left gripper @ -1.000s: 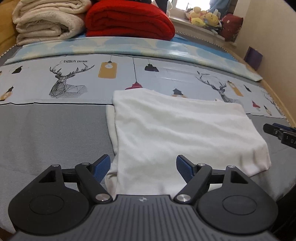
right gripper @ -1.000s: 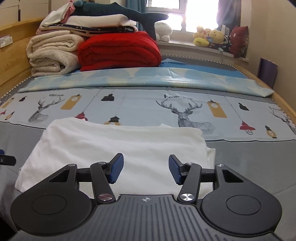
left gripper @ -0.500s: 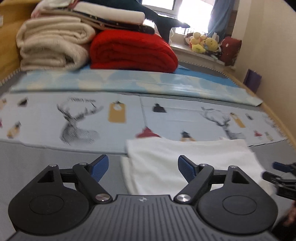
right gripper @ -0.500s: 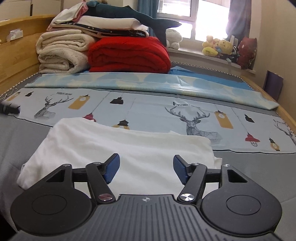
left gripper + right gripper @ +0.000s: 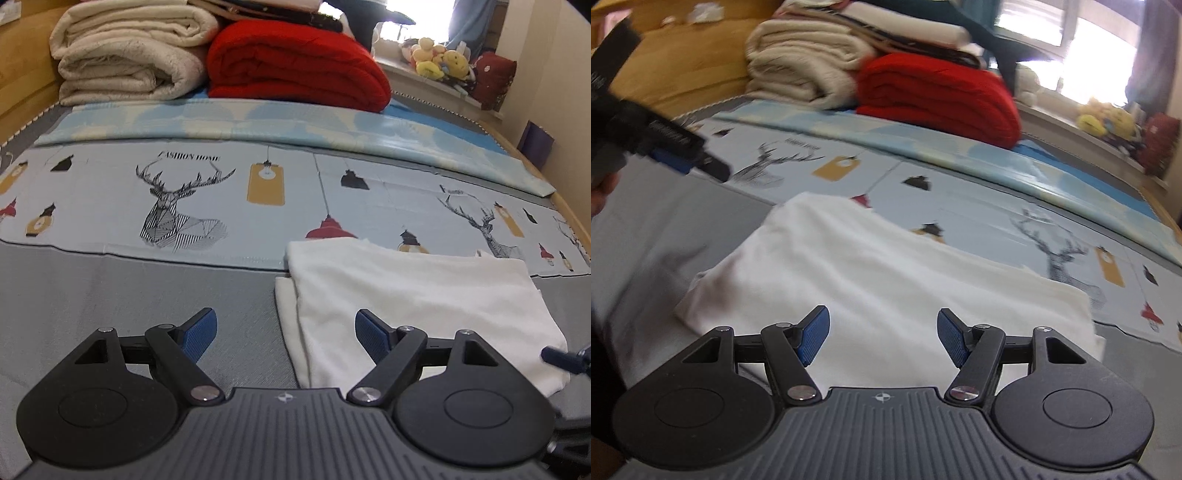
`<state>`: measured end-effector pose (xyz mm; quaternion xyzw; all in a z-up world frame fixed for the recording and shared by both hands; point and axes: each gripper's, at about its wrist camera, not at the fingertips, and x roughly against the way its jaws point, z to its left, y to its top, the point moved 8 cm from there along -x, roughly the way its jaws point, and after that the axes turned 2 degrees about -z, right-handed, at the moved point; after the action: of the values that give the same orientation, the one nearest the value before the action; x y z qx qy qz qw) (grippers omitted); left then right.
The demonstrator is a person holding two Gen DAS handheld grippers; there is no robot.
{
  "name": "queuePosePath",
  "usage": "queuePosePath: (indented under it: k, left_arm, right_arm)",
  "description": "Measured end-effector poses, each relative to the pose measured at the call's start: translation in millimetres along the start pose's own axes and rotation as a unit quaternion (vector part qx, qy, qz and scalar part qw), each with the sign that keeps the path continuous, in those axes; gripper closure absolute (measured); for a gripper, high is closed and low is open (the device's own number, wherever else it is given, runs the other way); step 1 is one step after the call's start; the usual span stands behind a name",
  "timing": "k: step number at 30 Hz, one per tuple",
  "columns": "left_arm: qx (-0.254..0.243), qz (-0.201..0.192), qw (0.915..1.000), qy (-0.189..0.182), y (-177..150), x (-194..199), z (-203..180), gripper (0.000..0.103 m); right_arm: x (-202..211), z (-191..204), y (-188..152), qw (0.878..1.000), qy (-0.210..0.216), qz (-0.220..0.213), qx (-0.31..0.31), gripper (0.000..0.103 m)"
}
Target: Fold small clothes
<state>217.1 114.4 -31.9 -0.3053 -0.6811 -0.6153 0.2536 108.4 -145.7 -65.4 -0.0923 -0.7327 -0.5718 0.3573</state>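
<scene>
Both claws empty: left gripper (image 5: 282, 334) wide, right gripper (image 5: 882, 339) jaws just closing a bit, nothing between. White garment (image 5: 417, 299) lies folded on the bed (image 5: 92, 295). Risk: shallow pinch catches only the top layer, undoing the fold.
</scene>
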Motion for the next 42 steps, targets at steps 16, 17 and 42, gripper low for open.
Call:
queuePosePath:
  k: [16, 17, 42]
  left_arm:
    - [0.049, 0.028, 0.9984, 0.002, 0, -8, 40, 0.017]
    - [0.049, 0.031, 0.9983, 0.003, -1, -9, 41, 0.017]
    - [0.239, 0.216, 0.9341, -0.154, -22, -128, 13, 0.016]
  right_arm:
    - [-40, 148, 2, 0.978, 0.145, 0.023, 0.149, 0.058]
    - [-44, 157, -1, 0.975, 0.152, 0.025, 0.163, 0.053]
    - [-11, 144, 37, 0.974, 0.154, -0.038, 0.161, 0.1]
